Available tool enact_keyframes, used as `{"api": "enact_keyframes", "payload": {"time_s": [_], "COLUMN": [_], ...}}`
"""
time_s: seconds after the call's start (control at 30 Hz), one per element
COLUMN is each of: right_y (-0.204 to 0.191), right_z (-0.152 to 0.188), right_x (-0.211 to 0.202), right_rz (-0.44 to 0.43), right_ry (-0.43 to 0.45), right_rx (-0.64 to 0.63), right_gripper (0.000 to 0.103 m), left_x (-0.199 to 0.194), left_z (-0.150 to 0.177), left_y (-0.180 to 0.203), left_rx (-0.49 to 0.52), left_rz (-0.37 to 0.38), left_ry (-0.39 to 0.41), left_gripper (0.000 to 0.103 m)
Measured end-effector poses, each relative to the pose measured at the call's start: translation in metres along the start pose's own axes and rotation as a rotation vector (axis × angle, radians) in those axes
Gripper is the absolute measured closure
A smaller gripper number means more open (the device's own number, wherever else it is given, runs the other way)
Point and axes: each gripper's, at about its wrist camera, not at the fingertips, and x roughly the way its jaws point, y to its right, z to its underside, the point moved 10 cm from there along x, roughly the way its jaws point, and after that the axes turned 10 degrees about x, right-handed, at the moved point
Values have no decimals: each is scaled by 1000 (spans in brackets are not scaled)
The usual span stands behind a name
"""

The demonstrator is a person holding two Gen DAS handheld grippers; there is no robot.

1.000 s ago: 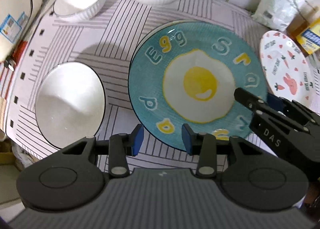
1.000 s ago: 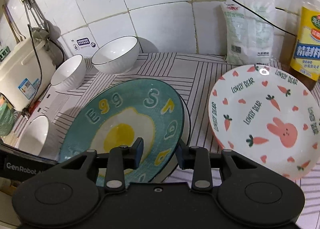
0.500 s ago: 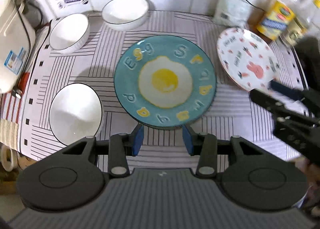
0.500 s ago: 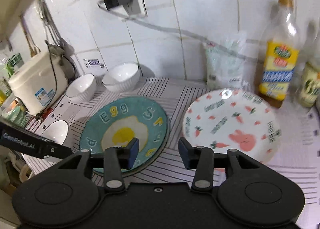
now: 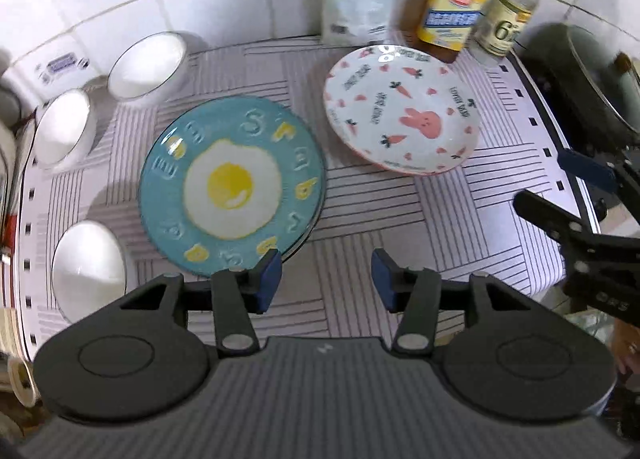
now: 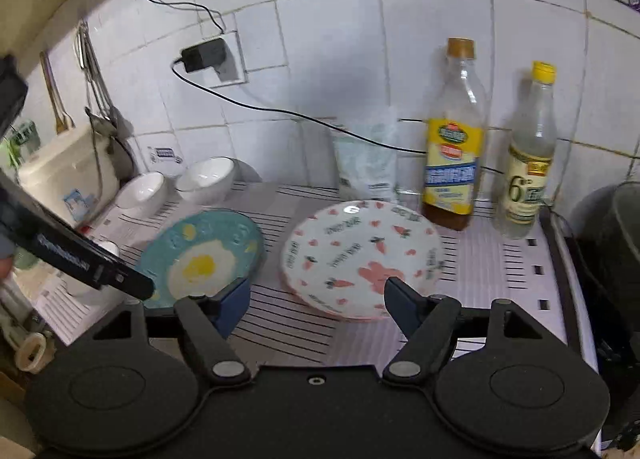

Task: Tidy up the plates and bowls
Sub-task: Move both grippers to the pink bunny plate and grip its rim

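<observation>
Two plates (image 5: 232,187) (image 5: 402,125), three white bowls (image 5: 146,69) (image 5: 62,131) (image 5: 88,271), two bottles (image 6: 452,155) (image 6: 528,163)

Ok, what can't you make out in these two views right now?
- Third white bowl: right wrist view, mostly behind the left gripper.
- Under the egg plate: both views, covered by it.
- Dark pot: cut off by the right edge.
- Bag print: blurred.
</observation>
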Motion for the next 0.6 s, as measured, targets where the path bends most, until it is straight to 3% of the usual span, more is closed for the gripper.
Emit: {"api": "enact_keyframes", "payload": {"time_s": [0.3, 0.6], "right_y": [28, 63], "right_z": [11, 23], "right_x": [24, 79], "right_rz": [62, 89], "right_ry": [120, 142], "right_rx": [17, 238], "right_gripper": [25, 25], "left_x": [44, 104], "left_z": [-41, -93], "left_y": [15, 9], "left_rx": [58, 161], "left_rz": [41, 29], "left_ry": [41, 71], "left_gripper": [49, 46]}}
